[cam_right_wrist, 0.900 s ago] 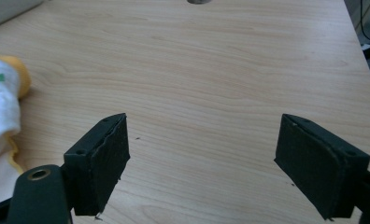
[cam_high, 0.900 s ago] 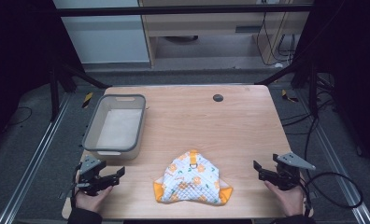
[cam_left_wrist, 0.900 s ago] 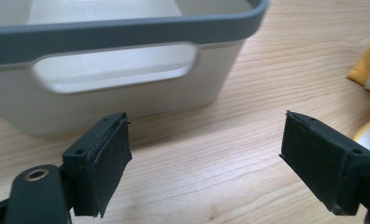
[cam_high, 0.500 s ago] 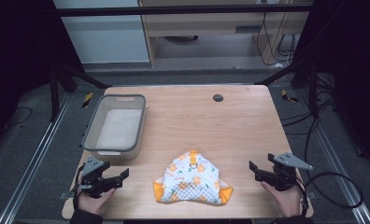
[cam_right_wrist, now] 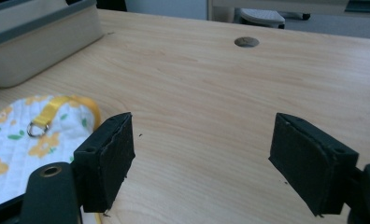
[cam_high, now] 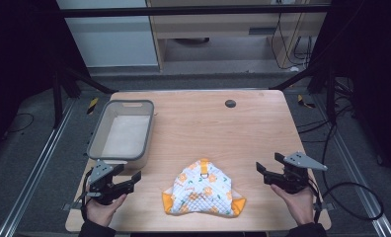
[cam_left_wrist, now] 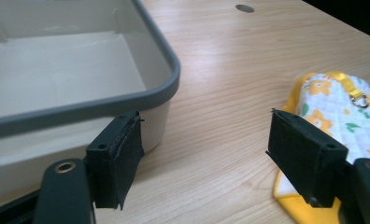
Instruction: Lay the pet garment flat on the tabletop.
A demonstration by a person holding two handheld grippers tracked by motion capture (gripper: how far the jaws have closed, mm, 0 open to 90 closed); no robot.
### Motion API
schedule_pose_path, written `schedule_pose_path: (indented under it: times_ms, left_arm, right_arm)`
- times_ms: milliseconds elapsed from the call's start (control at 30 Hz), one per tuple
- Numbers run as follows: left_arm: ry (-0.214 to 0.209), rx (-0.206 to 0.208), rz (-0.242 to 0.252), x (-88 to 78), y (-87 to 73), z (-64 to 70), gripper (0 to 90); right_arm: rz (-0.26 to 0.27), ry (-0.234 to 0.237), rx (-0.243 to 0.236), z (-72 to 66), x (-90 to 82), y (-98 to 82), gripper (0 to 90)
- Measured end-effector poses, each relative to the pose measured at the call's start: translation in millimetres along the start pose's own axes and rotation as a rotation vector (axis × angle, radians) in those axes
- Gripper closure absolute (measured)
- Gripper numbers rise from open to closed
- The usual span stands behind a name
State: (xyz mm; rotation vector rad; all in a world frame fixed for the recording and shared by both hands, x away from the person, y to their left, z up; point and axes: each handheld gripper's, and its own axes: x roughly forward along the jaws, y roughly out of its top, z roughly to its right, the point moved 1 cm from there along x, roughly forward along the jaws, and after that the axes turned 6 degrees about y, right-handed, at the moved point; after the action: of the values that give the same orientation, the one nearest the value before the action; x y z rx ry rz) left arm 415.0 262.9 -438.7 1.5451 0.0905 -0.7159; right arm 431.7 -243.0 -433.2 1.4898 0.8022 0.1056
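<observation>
Flanking quilted bib [cam_high: 202, 188]: open grippers, both empty.

A quilted white cloth mitt [cam_high: 202, 189] printed with orange flowers and small green leaves lies flat on a wooden table [cam_high: 218, 128], near its front edge and about midway across. Yellow-orange trim runs along its edges and shows at both lower corners. Its shape is roughly triangular, with the narrow end pointing away from the person. A yellow hanging loop with a small metal ring [cam_left_wrist: 359, 100] sits at that far end.
</observation>
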Motion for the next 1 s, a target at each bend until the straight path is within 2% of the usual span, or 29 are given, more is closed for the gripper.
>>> schedule_pose_path:
  times_ms: [67, 167, 267, 433, 733, 800, 1000]
  left_arm:
    - [-0.006, 0.006, 0.007, 0.4, 5.9, 2.8, 27.5]
    - [-0.017, 0.006, 0.024, 2.3, 17.6, 8.0, 28.3]
    - [-0.025, 0.007, 0.034, 3.8, 22.7, 11.5, 28.9]
    - [-0.044, 0.020, 0.041, 13.7, 34.1, 25.1, 29.3]
    - [-0.069, 0.054, 0.012, 34.5, 40.1, 46.5, 29.9]
    - [-0.079, 0.072, -0.009, 42.1, 39.4, 54.0, 29.9]
    - [-0.096, 0.091, -0.059, 55.6, 33.5, 64.0, 29.8]
  right_arm:
    - [0.006, 0.005, -0.002, -1.2, 1.1, 4.2, 22.0]
    - [0.010, 0.021, -0.019, -7.6, 5.7, 20.2, 22.0]
    - [0.016, 0.030, -0.029, -11.1, 7.8, 27.0, 21.8]
    - [0.012, 0.057, -0.046, -20.0, 17.3, 38.6, 21.9]
    - [-0.027, 0.101, -0.081, -32.4, 35.0, 33.6, 23.3]
    - [-0.039, 0.119, -0.081, -35.1, 39.5, 27.8, 24.9]
    - [-0.075, 0.151, -0.080, -37.8, 47.3, 14.9, 30.1]
